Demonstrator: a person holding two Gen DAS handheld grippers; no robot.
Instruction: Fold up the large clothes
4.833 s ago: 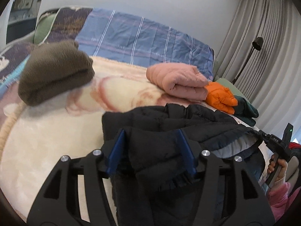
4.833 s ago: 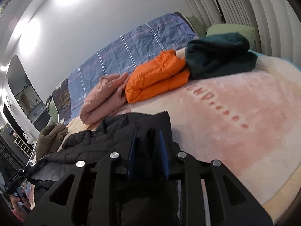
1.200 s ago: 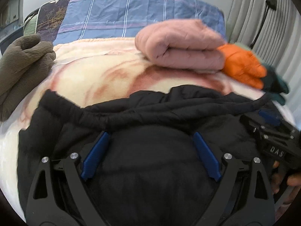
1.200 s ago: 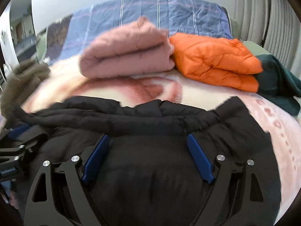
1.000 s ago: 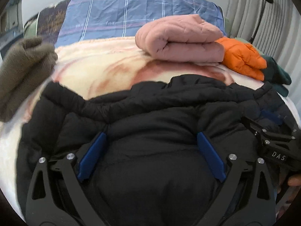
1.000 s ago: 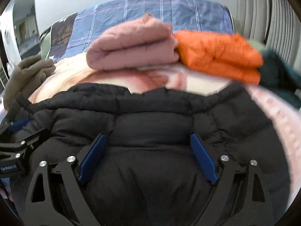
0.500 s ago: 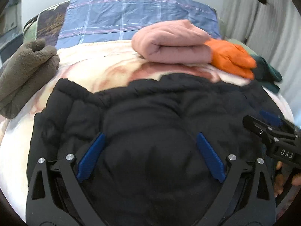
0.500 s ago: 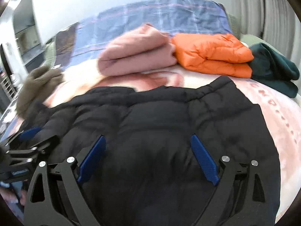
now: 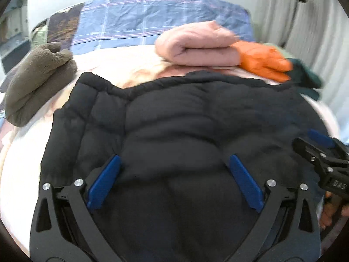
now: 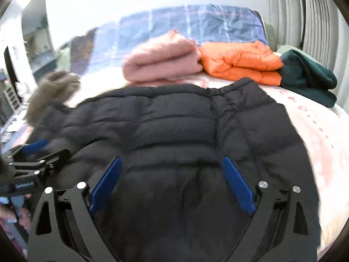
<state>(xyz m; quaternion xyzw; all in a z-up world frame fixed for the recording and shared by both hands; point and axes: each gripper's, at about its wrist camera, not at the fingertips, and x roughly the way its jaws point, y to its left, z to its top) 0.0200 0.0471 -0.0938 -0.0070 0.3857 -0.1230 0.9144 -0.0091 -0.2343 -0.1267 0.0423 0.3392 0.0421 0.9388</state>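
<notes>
Black puffer jacket (image 9: 185,131) now lies spread flat across the pale blanket (image 10: 322,135); a sec ago it was bunched w/ a rolled ridge along the far edge, and a few secs back I had both tools pinched on it. So the spread-out step looks done, folding proper can start.

My left gripper (image 9: 173,181) has jaws wide, nothing held, low over the near part of the jacket, pointing toward the far hem. My right gripper (image 10: 171,182) is the same: wide, empty, just above the fabric on the other side. Each shows at the edge of the other's view, so they're side by side. Frames are blurry, so I can't tell if the fingertips touch the cloth.

Beyond the jacket: folded pink jacket (image 9: 196,43), orange puffer (image 10: 240,63), dark green garment (image 10: 305,76), brown fleece (image 9: 37,76) off left.
</notes>
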